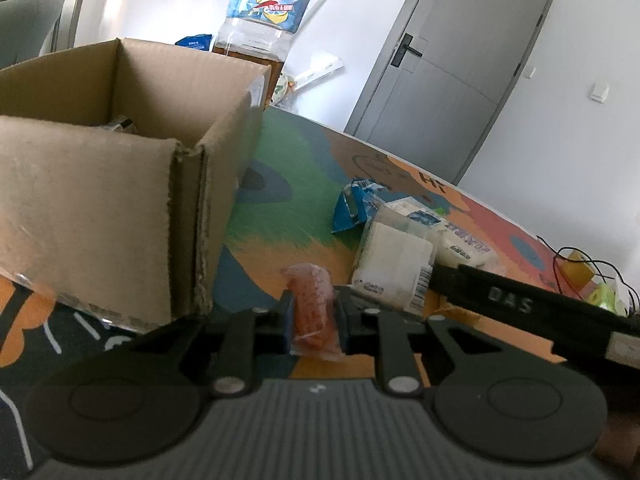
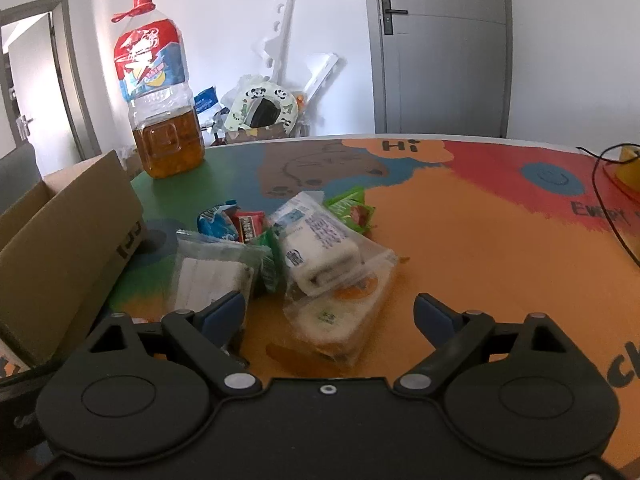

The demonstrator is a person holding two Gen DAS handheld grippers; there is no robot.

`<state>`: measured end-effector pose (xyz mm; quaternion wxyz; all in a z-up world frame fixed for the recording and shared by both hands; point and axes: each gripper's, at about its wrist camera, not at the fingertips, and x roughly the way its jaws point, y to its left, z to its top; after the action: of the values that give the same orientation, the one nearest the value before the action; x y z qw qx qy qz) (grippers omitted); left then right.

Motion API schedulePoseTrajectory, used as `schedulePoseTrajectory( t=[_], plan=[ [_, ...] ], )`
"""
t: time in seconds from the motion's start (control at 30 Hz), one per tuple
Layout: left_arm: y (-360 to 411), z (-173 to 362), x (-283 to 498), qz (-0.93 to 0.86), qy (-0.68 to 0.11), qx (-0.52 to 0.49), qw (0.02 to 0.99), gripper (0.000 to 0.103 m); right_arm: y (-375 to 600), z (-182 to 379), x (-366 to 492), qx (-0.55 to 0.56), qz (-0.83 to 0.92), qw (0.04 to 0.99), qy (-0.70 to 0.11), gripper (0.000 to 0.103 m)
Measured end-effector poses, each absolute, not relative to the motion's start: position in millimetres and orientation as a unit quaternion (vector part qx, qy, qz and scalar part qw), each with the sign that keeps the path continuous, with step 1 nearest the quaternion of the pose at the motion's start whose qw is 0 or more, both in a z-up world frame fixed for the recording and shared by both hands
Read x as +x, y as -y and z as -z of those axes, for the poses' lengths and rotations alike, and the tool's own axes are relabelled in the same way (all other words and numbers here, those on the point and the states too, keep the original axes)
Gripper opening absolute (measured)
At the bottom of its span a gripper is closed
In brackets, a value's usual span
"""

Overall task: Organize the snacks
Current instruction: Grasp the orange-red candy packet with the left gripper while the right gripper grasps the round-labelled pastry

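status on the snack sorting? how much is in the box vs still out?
Done: at least one item shows inside the cardboard box. In hand: the left hand-held gripper is shut on a pink snack packet. Left: the snack pile on the table; the right hand-held gripper is open before it.

the cardboard box (image 2: 60,240) stands left of the snack pile (image 2: 304,256) on the table (image 2: 480,248). the tea bottle (image 2: 160,100) stands behind both.

light: soft daylight, brightest at the doorway (image 2: 28,92) left of the tea bottle (image 2: 160,92) | shadows: faint on the worktop (image 2: 460,248) | glare: pale wash on the wall above the cardboard box (image 1: 120,152) | blur: slight throughout | distortion: fisheye bend, dark corners
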<state>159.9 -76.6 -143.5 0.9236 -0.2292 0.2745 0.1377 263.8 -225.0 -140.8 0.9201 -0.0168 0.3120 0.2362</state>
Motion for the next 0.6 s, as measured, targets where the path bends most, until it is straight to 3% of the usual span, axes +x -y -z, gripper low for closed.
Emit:
schedulePoseTrajectory(
  t=[0.1, 0.17, 0.3, 0.6],
  plan=[
    [75, 143, 160, -0.135, -0.275, -0.231, 0.923, 0.020, 221, 144, 269, -0.022, -0.224, 0.922, -0.315, 0.082],
    [75, 143, 160, -0.134, -0.275, -0.231, 0.923, 0.020, 221, 148, 274, -0.015, -0.215, 0.920, -0.327, 0.065],
    [74, 143, 159, -0.133, -0.274, -0.231, 0.924, 0.020, 223, 151, 273, -0.020, -0.212, 0.920, -0.329, 0.042],
    [76, 143, 154, -0.136, -0.273, -0.232, 0.924, 0.019, 244, 149, 259, -0.006, -0.220, 0.915, -0.338, 0.038]
  ],
)
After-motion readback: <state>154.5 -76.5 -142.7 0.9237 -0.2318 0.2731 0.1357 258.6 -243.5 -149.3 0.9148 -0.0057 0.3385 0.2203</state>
